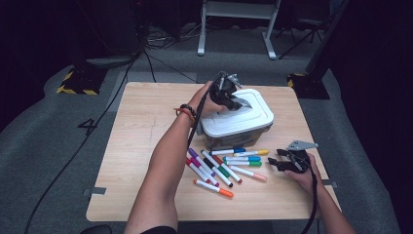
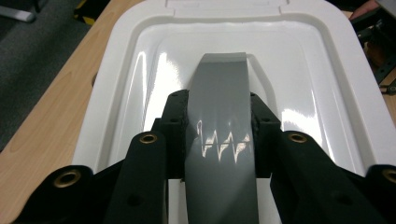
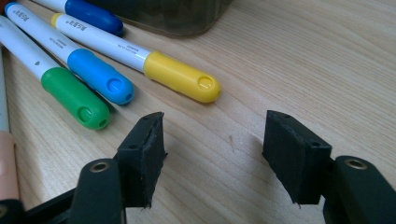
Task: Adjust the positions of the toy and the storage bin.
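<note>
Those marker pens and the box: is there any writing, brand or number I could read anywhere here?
"4": a dark numeral on the grey floor left of the table.
Small grey print on the white barrels of the yellow-capped marker and the blue-capped marker: too small and blurred to read.
White lid and its grey handle: no lettering, only light reflections.

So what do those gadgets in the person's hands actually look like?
Each hand-held gripper is black, with two jointed jaws, brass-coloured rivets and square black pads. The left hand-held gripper and the right hand-held gripper each trail a black cable, and the right one carries a grey three-cornered plate. The arms are bare; the left wrist wears bracelets.
</note>
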A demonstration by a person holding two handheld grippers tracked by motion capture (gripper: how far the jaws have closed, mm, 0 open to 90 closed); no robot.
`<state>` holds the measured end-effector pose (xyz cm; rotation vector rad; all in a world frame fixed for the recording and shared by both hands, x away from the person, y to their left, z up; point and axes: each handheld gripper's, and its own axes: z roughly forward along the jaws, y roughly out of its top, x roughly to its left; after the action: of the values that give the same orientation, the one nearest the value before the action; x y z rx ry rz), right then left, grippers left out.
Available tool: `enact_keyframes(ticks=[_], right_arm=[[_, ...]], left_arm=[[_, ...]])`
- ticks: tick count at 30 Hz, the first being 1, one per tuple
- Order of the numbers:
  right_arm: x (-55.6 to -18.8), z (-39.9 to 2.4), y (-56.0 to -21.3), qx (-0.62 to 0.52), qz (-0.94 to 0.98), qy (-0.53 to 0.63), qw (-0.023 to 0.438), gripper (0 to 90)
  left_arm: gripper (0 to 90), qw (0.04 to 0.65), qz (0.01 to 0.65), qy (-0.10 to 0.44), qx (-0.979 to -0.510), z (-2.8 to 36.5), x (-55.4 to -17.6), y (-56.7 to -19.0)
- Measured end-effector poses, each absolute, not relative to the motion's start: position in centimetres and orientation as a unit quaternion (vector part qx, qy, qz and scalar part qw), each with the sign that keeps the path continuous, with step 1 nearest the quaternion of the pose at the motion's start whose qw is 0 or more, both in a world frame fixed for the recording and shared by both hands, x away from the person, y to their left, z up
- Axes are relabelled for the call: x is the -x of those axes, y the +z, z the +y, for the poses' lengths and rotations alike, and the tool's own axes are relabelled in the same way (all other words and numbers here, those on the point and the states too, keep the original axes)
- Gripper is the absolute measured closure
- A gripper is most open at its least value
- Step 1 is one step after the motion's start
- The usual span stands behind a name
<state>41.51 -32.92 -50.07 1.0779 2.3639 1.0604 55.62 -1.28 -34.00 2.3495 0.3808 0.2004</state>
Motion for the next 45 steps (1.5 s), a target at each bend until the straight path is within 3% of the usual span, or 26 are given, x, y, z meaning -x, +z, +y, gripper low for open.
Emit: enact_keyframes(ticks=[14,28,45], right_arm=[[-41.5,-33.0,-50.1,-0.379,0.829,0.375,0.167,38.9],[-41.5,-33.1,-50.2,-0.378,0.828,0.379,0.168,38.9],[-41.5,-33.0,-50.2,-0.379,0.827,0.380,0.169,38.9]], left_arm=[[67.3,0.388,0.169,0.126,-0.897,2.5,-54.3,-31.4],[67.3,0.390,0.209,0.171,-0.880,8.9,-52.1,-28.9],[67.4,0.383,0.267,0.202,-0.861,15.9,-50.0,-29.6]])
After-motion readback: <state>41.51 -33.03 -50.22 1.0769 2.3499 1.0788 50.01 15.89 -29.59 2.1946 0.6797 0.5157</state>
